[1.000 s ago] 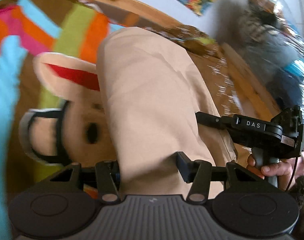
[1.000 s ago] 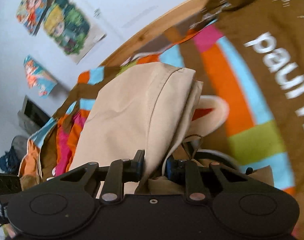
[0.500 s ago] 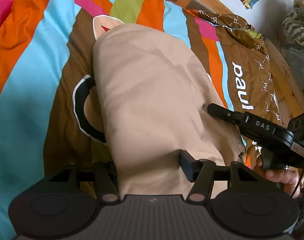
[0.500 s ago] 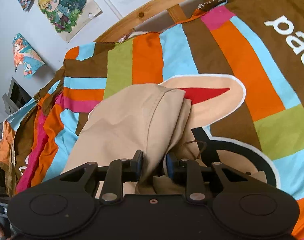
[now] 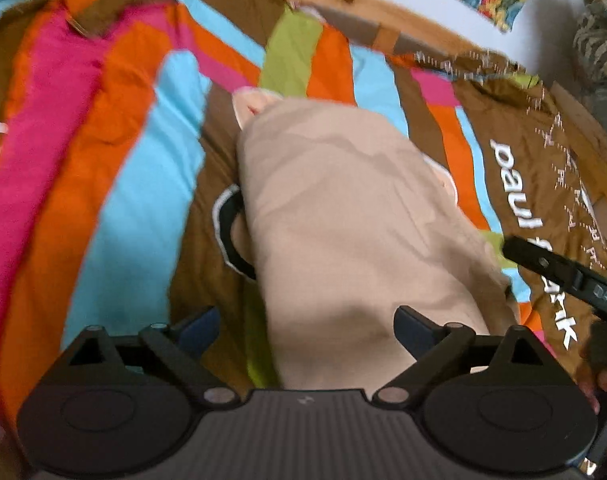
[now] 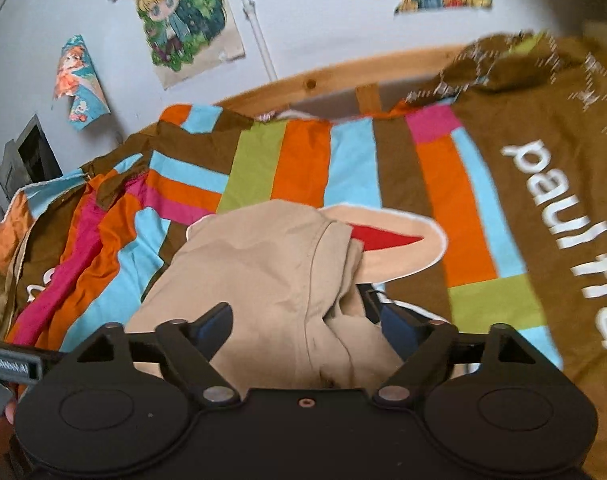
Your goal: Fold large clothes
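Both grippers, left [image 5: 305,326] and right [image 6: 305,320], jaws spread wide, gripping nothing; folded beige cotton garment [image 5: 343,216] lies between them (on striped multicolour bedspread [image 5: 143,200]).

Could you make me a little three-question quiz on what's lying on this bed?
1. True or false: both grippers are shut on the beige garment.
2. What does the garment lie on: A) bare floor, B) striped bedspread, C) a chair?
3. Which word of the white lettering reads whole in the right wrist view?

Key: 1 false, the left gripper and right gripper are open, fingers spread either side of the cloth; 2 B; 3 "paul".
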`<state>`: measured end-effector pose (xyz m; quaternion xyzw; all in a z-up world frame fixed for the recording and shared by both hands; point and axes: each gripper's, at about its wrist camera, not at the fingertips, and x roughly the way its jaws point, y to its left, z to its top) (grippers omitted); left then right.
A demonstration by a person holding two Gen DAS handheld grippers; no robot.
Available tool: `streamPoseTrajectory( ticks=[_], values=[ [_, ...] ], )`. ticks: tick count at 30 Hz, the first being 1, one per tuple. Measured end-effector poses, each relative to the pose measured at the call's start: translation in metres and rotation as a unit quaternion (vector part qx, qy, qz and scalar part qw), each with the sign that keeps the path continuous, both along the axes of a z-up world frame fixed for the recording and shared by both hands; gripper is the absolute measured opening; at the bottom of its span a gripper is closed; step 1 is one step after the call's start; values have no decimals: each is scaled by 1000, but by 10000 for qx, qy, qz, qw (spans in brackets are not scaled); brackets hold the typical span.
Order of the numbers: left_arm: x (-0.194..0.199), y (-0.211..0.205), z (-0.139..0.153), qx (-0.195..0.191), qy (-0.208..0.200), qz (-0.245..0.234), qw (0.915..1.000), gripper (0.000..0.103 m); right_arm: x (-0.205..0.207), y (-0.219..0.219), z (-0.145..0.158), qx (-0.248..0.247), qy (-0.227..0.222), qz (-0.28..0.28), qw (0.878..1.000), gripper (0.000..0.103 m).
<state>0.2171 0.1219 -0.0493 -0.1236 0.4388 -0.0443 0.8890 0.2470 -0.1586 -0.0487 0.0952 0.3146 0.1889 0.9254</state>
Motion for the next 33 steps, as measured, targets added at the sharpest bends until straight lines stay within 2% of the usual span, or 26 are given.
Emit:
streamPoseTrajectory(
  ticks=[6, 12, 17, 20, 25, 28, 33],
  values=[
    [-78, -6, 30, 87, -808, 483, 9955, 102, -77, -20, 34, -193, -643, -75, 9977, 99],
    [-147, -36, 58, 328, -1278, 401, 9904, 102, -156, -41, 57, -205, -1089, -150, 9937, 102],
    [-196, -59, 62, 344, -1317, 278, 9903, 102, -213, -60, 62, -149, -1202, -293, 9922, 102],
    [-216, -70, 61, 427, -1326, 208, 9900, 102, -243, -66, 62, -295, -1242, -343, 9912, 102],
    [-242, -87, 55, 958, -1466, 88, 9845, 102, -288, -75, 54, -526, -1374, -354, 9885, 102],
    [-249, -91, 55, 978, -1430, 39, 9849, 102, -303, -83, 52, -479, -1505, -482, 9863, 102],
    [-251, -91, 55, 1027, -1447, 63, 9841, 102, -303, -93, 54, -280, -1497, -689, 9859, 102]
  ],
)
